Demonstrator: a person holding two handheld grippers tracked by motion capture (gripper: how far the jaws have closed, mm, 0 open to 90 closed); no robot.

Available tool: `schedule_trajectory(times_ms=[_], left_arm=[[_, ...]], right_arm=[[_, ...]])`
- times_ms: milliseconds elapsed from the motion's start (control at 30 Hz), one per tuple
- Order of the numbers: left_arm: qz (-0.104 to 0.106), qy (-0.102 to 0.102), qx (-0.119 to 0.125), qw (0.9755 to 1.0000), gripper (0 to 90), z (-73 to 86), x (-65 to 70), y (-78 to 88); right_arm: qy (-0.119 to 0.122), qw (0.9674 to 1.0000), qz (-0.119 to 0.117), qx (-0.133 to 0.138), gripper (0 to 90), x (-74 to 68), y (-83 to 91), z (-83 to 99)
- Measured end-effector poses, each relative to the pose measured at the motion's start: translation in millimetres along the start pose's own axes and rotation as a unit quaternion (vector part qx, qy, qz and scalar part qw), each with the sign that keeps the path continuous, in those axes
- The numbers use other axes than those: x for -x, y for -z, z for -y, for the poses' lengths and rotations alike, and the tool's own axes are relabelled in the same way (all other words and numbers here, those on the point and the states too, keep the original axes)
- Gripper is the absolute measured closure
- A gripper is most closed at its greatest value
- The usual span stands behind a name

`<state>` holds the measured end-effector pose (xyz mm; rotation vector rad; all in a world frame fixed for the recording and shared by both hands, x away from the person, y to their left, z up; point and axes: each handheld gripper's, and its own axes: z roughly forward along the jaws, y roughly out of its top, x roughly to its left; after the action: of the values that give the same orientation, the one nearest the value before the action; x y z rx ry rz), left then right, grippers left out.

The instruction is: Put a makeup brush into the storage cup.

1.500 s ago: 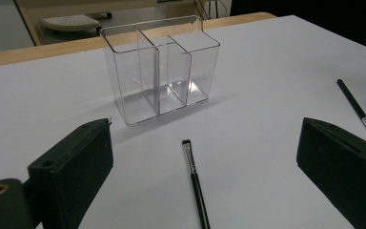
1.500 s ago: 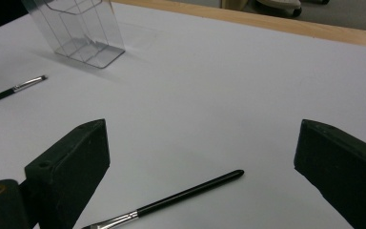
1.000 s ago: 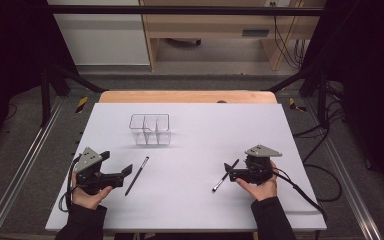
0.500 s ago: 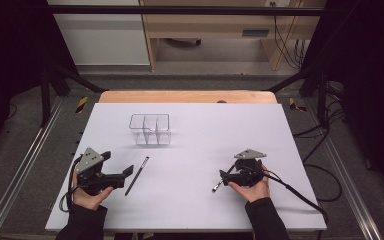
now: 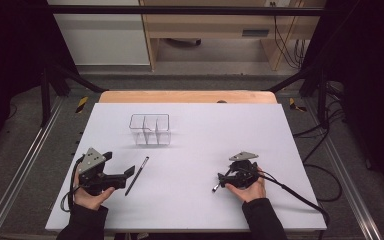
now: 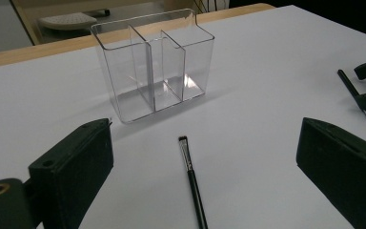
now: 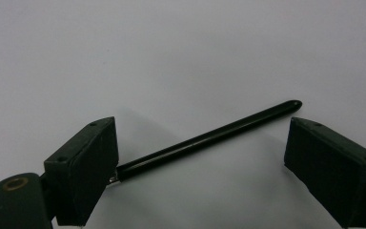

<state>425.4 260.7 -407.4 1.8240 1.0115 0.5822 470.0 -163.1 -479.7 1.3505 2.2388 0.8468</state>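
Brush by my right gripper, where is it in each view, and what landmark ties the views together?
High view: the brush is lower right of centre, its tip poking out left of the right gripper.
Left gripper view: far right edge, a thin black stick slanting down.
Right gripper view: centre, lying slantwise between the open jaws, which have just been closing.
Shared landmark: the right gripper straddling the brush.

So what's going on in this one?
A person works at a white table with a gripper in each hand. The right gripper is low over a black brush, jaws open on either side of its handle and just starting to close, not yet gripping. The left gripper hovers open near a second brush. A clear three-compartment organizer stands empty behind.
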Motion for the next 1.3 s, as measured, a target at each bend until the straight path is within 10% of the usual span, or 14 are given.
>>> schedule_trajectory(times_ms=[1300], left_arm=[[0.002,-0.004,0.000,1.0000,5.2,-0.5,2.6,-0.2]], right_arm=[[0.026,0.9992,-0.031,-0.001,57.3,0.2,6.0,-0.2]])
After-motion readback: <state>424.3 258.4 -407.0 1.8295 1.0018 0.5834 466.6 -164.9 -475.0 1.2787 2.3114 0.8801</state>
